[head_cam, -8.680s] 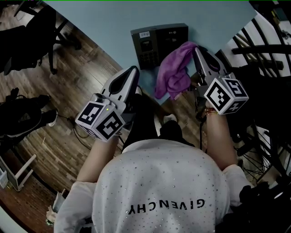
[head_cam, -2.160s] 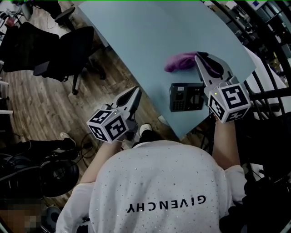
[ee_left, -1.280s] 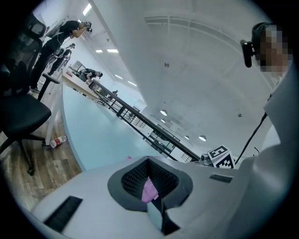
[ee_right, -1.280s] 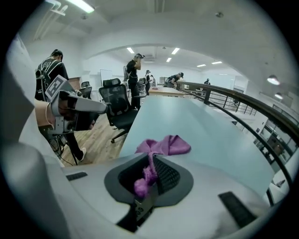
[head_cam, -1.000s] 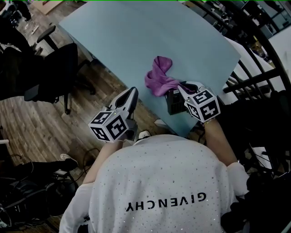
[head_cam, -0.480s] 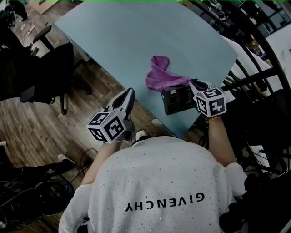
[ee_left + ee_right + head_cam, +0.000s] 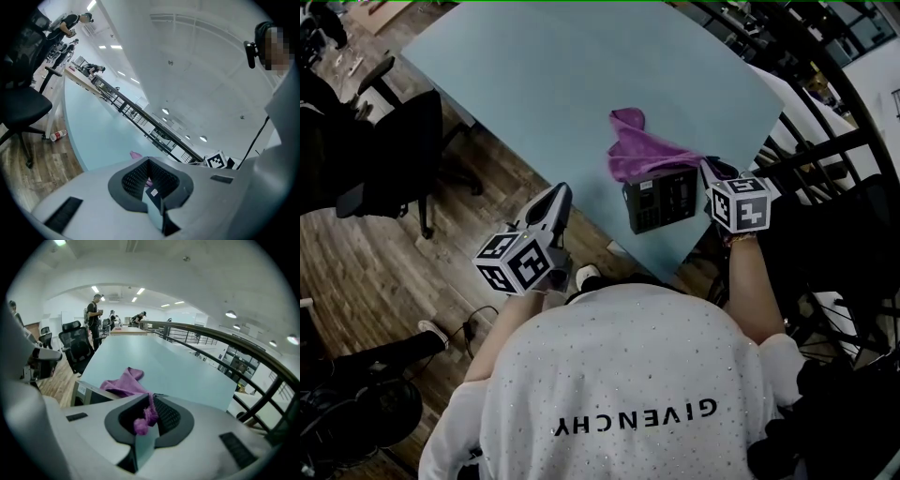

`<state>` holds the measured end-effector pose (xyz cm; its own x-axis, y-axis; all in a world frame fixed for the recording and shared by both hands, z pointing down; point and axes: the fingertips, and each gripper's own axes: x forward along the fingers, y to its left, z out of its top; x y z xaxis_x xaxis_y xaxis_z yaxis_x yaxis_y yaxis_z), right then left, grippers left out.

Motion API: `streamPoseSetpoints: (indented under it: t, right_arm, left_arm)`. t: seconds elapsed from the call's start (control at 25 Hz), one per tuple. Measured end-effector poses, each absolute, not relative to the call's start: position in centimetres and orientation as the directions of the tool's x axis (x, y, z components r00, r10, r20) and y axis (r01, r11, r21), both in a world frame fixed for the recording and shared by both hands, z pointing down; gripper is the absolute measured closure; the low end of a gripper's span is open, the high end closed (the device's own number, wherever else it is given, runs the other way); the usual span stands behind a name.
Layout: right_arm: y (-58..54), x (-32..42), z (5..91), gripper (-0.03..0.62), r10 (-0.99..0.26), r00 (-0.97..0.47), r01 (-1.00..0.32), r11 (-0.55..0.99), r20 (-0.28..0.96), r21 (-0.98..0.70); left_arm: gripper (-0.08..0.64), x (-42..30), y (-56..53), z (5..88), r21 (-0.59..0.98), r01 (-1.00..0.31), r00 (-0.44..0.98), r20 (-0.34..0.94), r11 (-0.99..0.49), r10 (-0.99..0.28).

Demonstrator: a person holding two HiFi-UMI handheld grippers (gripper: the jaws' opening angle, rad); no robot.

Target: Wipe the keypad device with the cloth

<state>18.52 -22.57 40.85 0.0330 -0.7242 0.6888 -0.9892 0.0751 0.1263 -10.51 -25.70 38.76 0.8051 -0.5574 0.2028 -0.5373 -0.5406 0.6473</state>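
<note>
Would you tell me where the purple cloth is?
Head view, right side: the purple cloth lies just beyond the keypad device, one end pinched in the right gripper.

The purple cloth [image 7: 642, 155] touches the black keypad device [image 7: 661, 199].

Cloth [image 7: 642, 150]: soft, fuzzy purple fabric, pinched in my right claw [image 7: 706, 165].
Keypad device [image 7: 661, 200]: dark matt plastic, beside that claw.
Counter [image 7: 562, 84]: smooth, matt, pale blue.
Floor [image 7: 384, 262]: wood planks, below my left claw [image 7: 561, 191].
</note>
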Motion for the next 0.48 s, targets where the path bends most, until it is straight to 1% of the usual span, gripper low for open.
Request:
streamPoseSetpoints:
  t: [0.12,0.24,0.32,0.48]
  right_arm:
    - [-22.1,18.7,40.7,0.561,-0.77,-0.016,-1.0,-0.002,0.638,-0.027]
    - [-21.4,19.1,41.2,0.561,-0.796,-0.073,-0.983,-0.045,0.601,-0.18]
    - [-20.9,19.2,41.6,0.561,-0.799,-0.099,-0.974,-0.046,0.593,-0.224]
    - [-19.6,18.3,42.7,0.561,-0.781,-0.159,-0.972,0.017,0.604,-0.234]
  left_arm:
    - [0.559,-9.8,-24.9,38.6,0.641,-0.537,0.809,0.205,-0.549,-0.551]
    - [0.559,-9.2,-23.6,38.4,0.628,-0.544,0.808,0.212,-0.557,-0.55]
    - [0.559,-9.3,-22.8,38.5,0.621,-0.56,0.797,0.224,-0.548,-0.561]
    - [0.56,-9.8,-21.4,38.3,0.616,-0.591,0.771,0.241,-0.52,-0.59]
